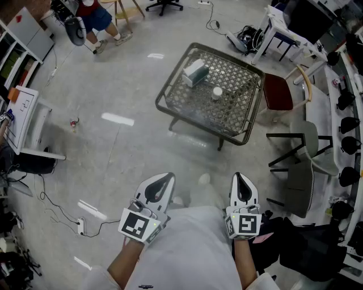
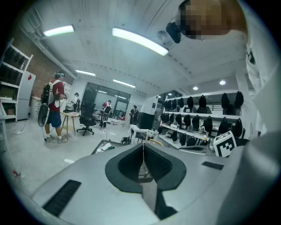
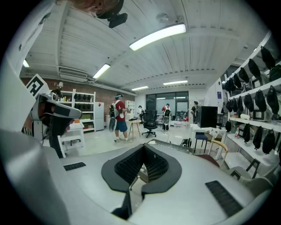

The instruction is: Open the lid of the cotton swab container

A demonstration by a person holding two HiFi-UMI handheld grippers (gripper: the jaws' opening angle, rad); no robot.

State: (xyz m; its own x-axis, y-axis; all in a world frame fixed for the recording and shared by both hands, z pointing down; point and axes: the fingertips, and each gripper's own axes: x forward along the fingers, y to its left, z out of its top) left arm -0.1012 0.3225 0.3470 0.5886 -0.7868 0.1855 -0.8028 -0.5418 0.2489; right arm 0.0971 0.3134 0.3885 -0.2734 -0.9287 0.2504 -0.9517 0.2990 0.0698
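Observation:
A small white round container (image 1: 216, 92) stands on a low dark wire-mesh table (image 1: 238, 133), next to a pale box (image 1: 195, 72). Both grippers are held close to my body, well short of the table. My left gripper (image 1: 168, 177) is shut with nothing in it, and my right gripper (image 1: 238, 176) is shut and empty too. In the left gripper view the jaws (image 2: 142, 146) meet in a thin line, with the table's edge (image 2: 102, 147) beyond. In the right gripper view the closed jaws (image 3: 143, 148) point at the mesh table (image 3: 175, 147). The container's lid looks closed.
A red-seated chair (image 1: 278, 92) and a grey chair (image 1: 300, 170) stand right of the table. A white shelf unit (image 1: 22, 119) is at the left, with cables and a power strip (image 1: 80, 225) on the floor. A person (image 1: 93, 17) stands far off. Black bags hang along the right wall (image 1: 346, 141).

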